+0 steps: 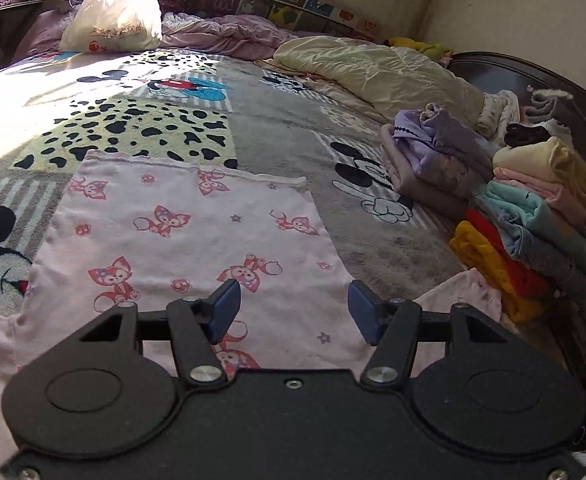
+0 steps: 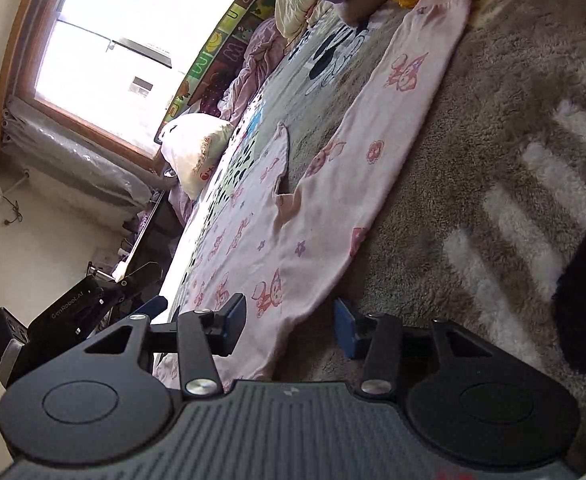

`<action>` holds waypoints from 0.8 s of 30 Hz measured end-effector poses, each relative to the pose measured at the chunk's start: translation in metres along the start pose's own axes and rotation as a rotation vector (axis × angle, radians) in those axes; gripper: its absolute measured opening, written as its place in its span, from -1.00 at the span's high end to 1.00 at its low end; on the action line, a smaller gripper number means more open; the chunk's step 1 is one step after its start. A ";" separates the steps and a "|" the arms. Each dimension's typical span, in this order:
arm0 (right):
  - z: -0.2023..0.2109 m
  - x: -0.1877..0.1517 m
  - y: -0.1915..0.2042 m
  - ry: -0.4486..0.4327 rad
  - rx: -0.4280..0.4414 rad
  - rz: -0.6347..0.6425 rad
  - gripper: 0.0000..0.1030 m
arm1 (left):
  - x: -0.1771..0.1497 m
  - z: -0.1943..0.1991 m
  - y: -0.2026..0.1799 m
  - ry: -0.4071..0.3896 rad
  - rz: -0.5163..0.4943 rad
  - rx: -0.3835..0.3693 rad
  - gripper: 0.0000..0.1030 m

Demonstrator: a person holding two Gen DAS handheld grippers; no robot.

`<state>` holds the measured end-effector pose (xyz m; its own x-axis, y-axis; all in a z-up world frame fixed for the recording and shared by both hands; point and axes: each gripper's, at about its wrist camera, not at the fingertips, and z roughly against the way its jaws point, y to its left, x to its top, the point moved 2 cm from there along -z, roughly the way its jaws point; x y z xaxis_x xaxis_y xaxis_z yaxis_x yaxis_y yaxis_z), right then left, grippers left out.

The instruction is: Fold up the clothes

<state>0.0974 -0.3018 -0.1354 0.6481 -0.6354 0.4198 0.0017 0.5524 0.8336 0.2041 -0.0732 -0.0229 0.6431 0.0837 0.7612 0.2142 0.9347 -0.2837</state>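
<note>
A pink garment (image 1: 181, 240) printed with small red-pink fox figures lies spread flat on the bed, on a grey plush blanket (image 1: 293, 152) with cartoon mouse figures and a yellow patch of black spots. In the left wrist view its straight hem edge runs across the far side, and the cloth widens toward the near edge under the left gripper (image 1: 294, 312).

The left gripper's fingers stand spread apart above the pink cloth, with nothing between them; whether the blue pads touch the fabric cannot be told.

The right gripper (image 2: 291, 326) is rolled onto its side, so its view shows the bed tilted. Its fingers are spread as well, one pad over the garment's near edge and the other over the bare grey blanket just beside it. The edge of the cloth lies between them, but they do not pinch it. The left gripper shows at the left of this view, near the garment.

To the right in the left wrist view, a stack of folded clothes (image 1: 533, 232) sits on the blanket, yellow and red at the bottom, blue and cream above, with a lilac pile (image 1: 433, 156) beyond it. A white plastic bag (image 1: 113, 12) rests at the far side, near a crumpled cream quilt (image 1: 373, 68).
</note>
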 end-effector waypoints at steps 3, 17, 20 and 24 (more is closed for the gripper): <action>-0.010 -0.005 0.011 0.001 -0.016 0.097 0.18 | 0.017 -0.030 -0.026 0.051 -0.044 -0.008 -0.14; -0.015 0.010 0.000 -0.082 -0.038 0.101 0.57 | 0.044 -0.160 -0.081 0.267 -0.375 0.188 0.27; -0.015 0.016 -0.006 -0.092 -0.025 0.059 0.57 | 0.045 -0.177 -0.086 0.303 -0.455 0.251 0.34; -0.017 0.017 -0.006 -0.090 -0.002 0.054 0.52 | 0.049 -0.194 -0.090 0.341 -0.519 0.300 0.45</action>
<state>0.1212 -0.3072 -0.1396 0.5760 -0.6504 0.4951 -0.0304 0.5882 0.8081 0.3586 -0.2203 -0.0729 0.7182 -0.4683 0.5147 0.3761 0.8835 0.2791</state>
